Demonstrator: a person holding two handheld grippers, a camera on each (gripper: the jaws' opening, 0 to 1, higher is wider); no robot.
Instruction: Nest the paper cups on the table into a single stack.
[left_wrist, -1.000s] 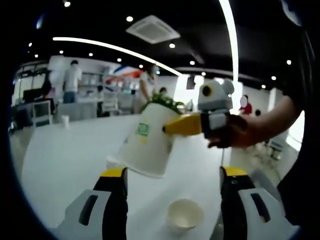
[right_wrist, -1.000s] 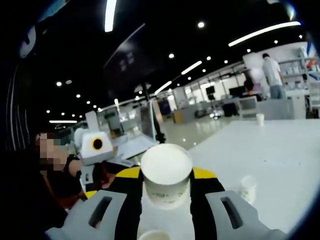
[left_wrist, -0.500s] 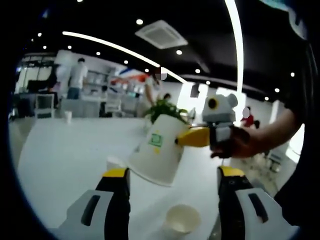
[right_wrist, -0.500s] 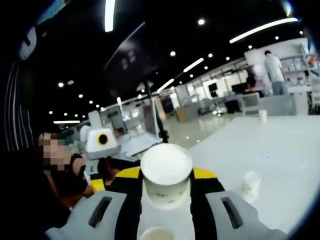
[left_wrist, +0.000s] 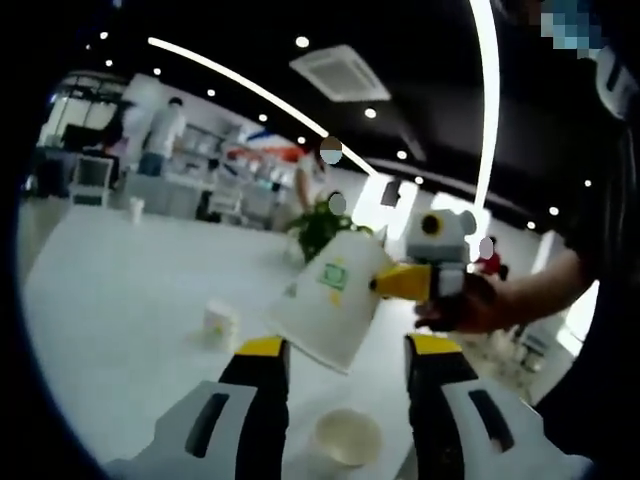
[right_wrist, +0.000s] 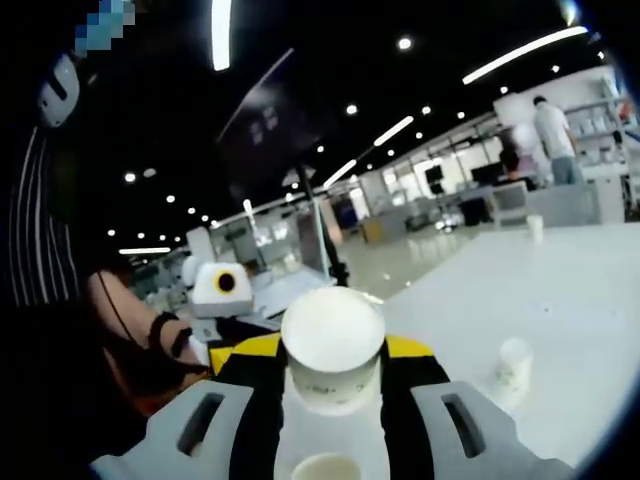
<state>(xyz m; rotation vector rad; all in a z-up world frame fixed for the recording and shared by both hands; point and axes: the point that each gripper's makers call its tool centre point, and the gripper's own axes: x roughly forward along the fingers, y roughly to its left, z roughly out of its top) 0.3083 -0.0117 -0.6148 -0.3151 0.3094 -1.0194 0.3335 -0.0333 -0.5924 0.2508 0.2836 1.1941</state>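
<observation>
right gripper view: my right gripper (right_wrist: 332, 380) clamps a paper cup (right_wrist: 332, 350).
left gripper (left_wrist: 345, 365) spread, holding nothing.

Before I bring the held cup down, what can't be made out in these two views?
- Held cup, right gripper view: its mouth faces away, behind its own base.
- Open cup on the table: cut off by the bottom edge.
- Small cup, left gripper view: too small to tell upright or inverted.
- Far cup: too small and blurred.
- Left gripper: fingertips are blurred.
</observation>
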